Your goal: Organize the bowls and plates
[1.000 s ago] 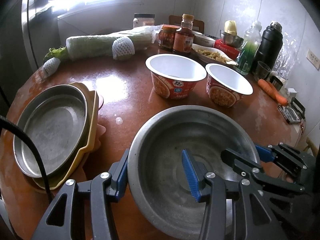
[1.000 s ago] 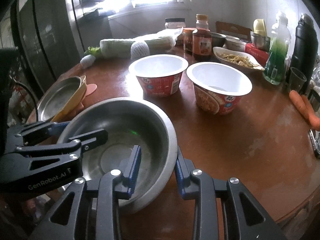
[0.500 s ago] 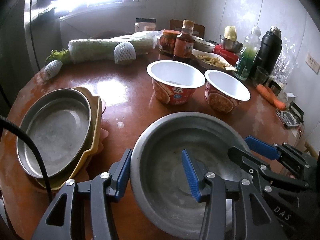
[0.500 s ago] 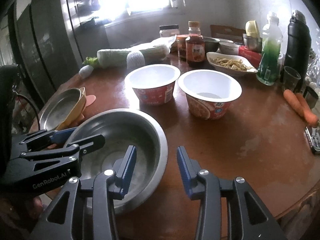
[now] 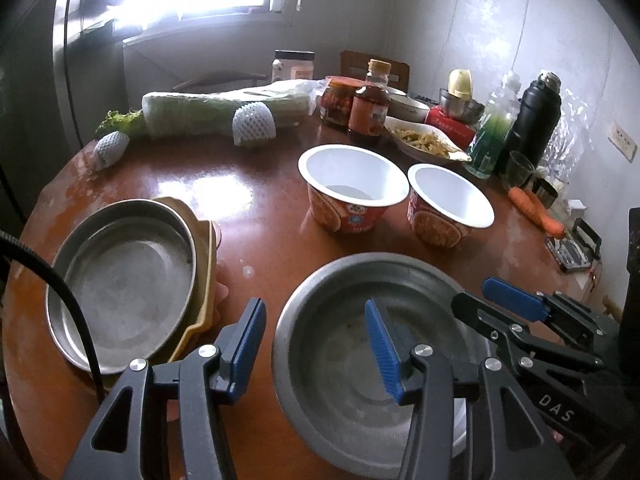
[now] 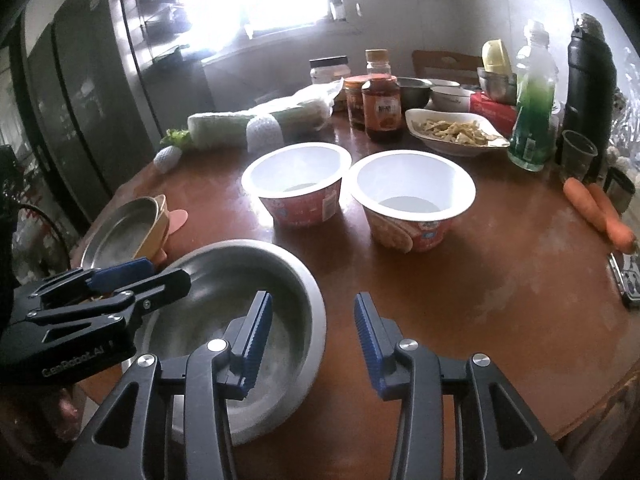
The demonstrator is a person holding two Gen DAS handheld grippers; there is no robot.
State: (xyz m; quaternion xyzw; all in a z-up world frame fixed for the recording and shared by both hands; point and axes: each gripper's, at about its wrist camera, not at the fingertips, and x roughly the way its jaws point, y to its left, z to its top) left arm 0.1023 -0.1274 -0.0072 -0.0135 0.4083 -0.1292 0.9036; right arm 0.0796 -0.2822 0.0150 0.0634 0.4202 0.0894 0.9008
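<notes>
A large steel bowl (image 5: pixel 360 360) rests on the brown table in front of both grippers; it also shows in the right wrist view (image 6: pixel 240 312). My left gripper (image 5: pixel 316 348) is open, its jaws astride the bowl's near left rim without closing on it. My right gripper (image 6: pixel 312 336) is open, its jaws astride the bowl's right rim. A steel plate (image 5: pixel 120 284) lies stacked on a yellow dish (image 5: pixel 204 264) at the left. Two empty red-and-white paper bowls (image 5: pixel 352 188) (image 5: pixel 448 204) stand side by side beyond the steel bowl.
At the back stand a wrapped cabbage (image 5: pixel 224 112), sauce jars and a bottle (image 5: pixel 370 108), a dish of food (image 5: pixel 424 142), a green bottle (image 5: pixel 492 128) and a black flask (image 5: pixel 536 116). Carrots (image 5: pixel 536 210) lie near the right table edge.
My right gripper has opened off the steel bowl's rim and drawn back. Both views have pulled back and up slightly. The bowl sits on the table.
</notes>
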